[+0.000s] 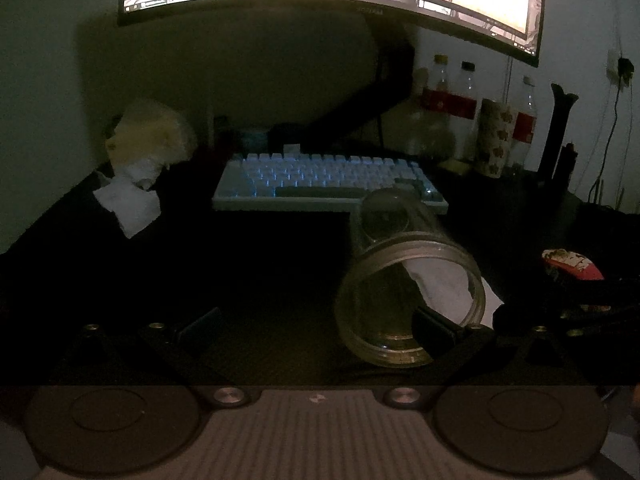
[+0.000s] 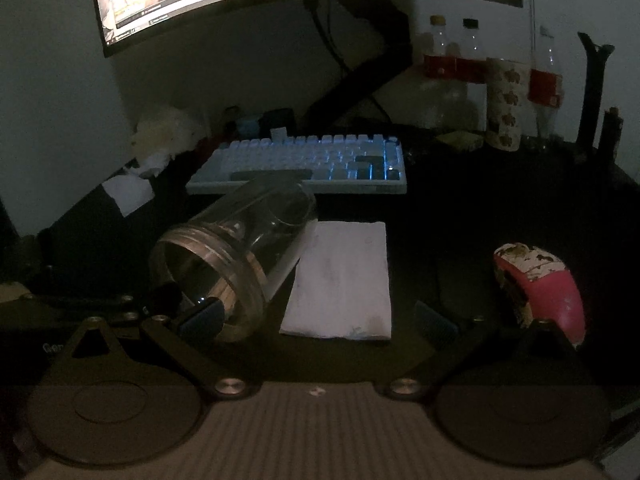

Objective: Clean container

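I see the glass jar (image 2: 236, 256) on its side, empty, mouth toward me, folded tissue (image 2: 340, 280) beside it. Left gripper (image 1: 320, 326) and right gripper (image 2: 320, 316) both spread apart, holding nothing.

You have one clear jar (image 2: 240, 256), one folded tissue (image 2: 340, 280), one keyboard (image 2: 300, 164), one mouse (image 2: 540, 284), three bottles (image 2: 544, 76) and one patterned cup (image 2: 504, 104).

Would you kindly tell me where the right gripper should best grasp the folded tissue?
Probably the near short edge of the folded tissue, approached from above. It lies flat beside the tipped glass jar, and the right gripper sits open there.
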